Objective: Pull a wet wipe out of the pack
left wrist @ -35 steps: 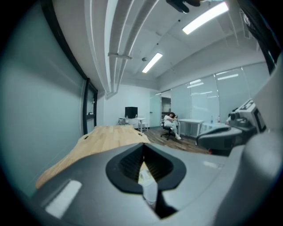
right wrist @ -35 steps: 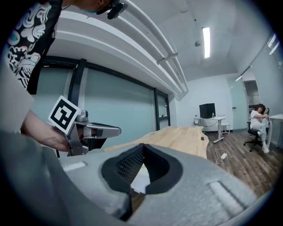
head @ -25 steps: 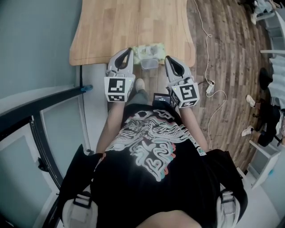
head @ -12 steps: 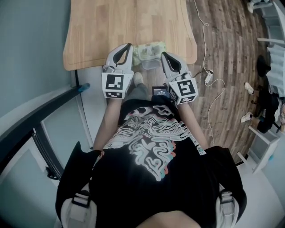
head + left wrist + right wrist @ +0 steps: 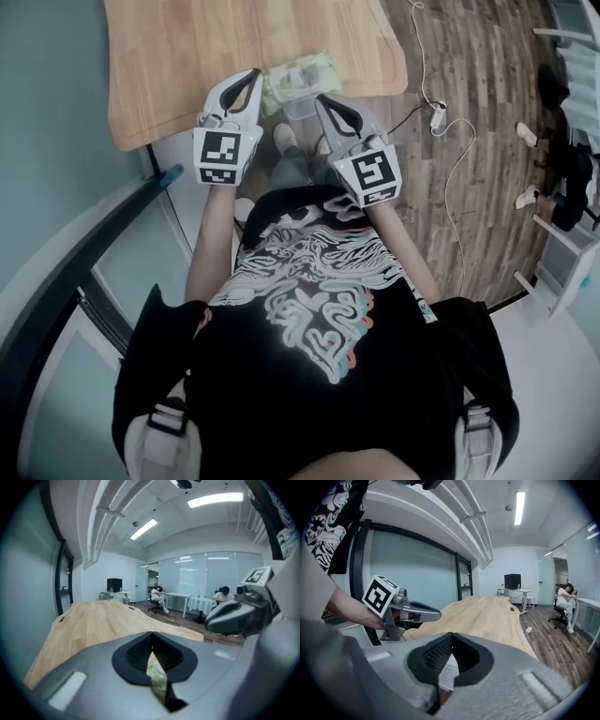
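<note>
Both grippers are sinking closer to the table [image 5: 187,56] edge than before; left gripper [image 5: 254,75] and right gripper [image 5: 322,99] are staying clenched, empty; wet wipe pack [image 5: 298,75] is lying at that edge, between their tips.

The wooden table [image 5: 187,56] lies open beyond the wipe pack [image 5: 298,75], flanked by left gripper [image 5: 254,75] and right gripper [image 5: 322,99].

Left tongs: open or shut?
Shut. In the left gripper view, the left tongs meet along one closed seam at the tips.
</note>
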A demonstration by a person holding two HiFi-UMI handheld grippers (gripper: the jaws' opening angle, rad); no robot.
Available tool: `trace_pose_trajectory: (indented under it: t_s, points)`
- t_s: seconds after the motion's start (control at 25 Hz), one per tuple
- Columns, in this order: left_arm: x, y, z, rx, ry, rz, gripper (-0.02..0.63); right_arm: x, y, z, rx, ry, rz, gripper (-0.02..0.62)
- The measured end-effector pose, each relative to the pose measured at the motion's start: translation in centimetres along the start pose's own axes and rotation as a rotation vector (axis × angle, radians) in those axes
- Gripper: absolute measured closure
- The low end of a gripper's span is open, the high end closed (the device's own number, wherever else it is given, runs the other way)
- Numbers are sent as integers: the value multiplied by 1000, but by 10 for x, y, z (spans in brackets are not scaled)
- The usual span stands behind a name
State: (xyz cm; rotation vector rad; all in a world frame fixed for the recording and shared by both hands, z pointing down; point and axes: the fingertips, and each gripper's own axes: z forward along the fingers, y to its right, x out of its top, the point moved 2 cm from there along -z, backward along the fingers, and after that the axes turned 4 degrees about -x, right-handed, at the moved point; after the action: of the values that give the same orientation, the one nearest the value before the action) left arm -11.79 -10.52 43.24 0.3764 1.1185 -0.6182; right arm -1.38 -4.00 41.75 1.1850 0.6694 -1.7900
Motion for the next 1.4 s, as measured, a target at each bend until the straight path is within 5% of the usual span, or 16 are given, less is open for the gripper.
trace_pose_trajectory:
  t_s: [0.24, 0.44, 0.6, 0.88, 1.32, 1.4]
  points:
    - [-4, 13, 14, -71, -34, 32, 617, -11, -6, 8, -7, -34, -11, 595]
    - [-14, 13, 25, -98, -33, -47, 617, -16, -2, 18, -40, -29, -26, 595]
    - [-17, 12, 34, -121, -56, -32, 617, -24, 2, 26, -33, -44, -18, 595]
    - [-29, 14, 43, -237, -99, -84, 617, -38, -3, 40, -12, -78, -13, 594]
    - [-39, 22, 55, -298, -176, -8, 617, -55, -1, 63, -5, -147, 5, 591]
    - [-41, 23, 55, -314, -200, 5, 614, -57, -2, 67, 1, -161, 6, 551]
